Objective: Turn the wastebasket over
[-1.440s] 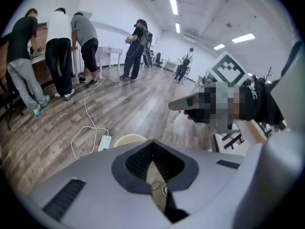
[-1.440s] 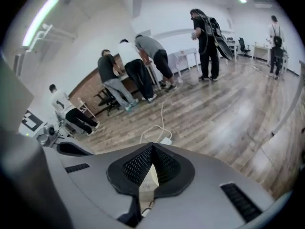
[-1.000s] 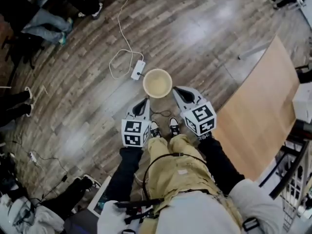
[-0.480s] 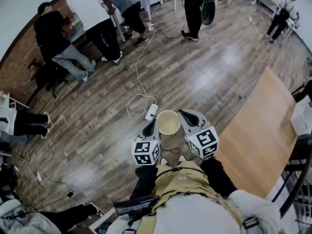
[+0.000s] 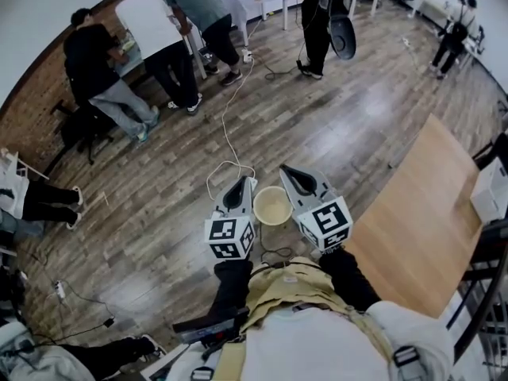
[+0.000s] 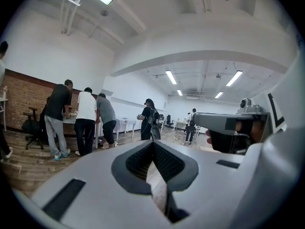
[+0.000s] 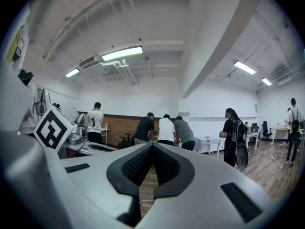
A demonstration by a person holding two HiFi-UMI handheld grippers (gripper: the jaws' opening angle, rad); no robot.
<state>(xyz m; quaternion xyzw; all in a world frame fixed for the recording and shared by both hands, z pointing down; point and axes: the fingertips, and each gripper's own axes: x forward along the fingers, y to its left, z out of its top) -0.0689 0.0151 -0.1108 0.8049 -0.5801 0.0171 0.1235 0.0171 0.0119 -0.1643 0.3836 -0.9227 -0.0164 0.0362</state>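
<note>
In the head view the cream wastebasket [image 5: 272, 205] stands upright on the wooden floor, its open mouth facing up. It shows between my two grippers, which hang well above it. My left gripper [image 5: 240, 183] is to its left with the jaws shut and nothing in them. On the basket's right is my right gripper [image 5: 288, 171], also shut and empty. Both gripper views look level across the room and miss the basket. The left gripper's [image 6: 153, 144] view shows the right gripper [image 6: 231, 128] beside it, and the right gripper's [image 7: 152, 146] view shows the left one's marker cube [image 7: 51, 128].
A white cable [image 5: 226, 133] runs over the floor to a loop just beyond the left gripper. A light wooden tabletop [image 5: 421, 213] lies to the right. Several people [image 5: 151, 38] stand at a table by the brick wall, another [image 5: 317, 6] farther back.
Both grippers have risen from floor level beside the basket. The head camera has also risen, so the basket looks smaller and the people at the back have come into view. The basket stays upright.
</note>
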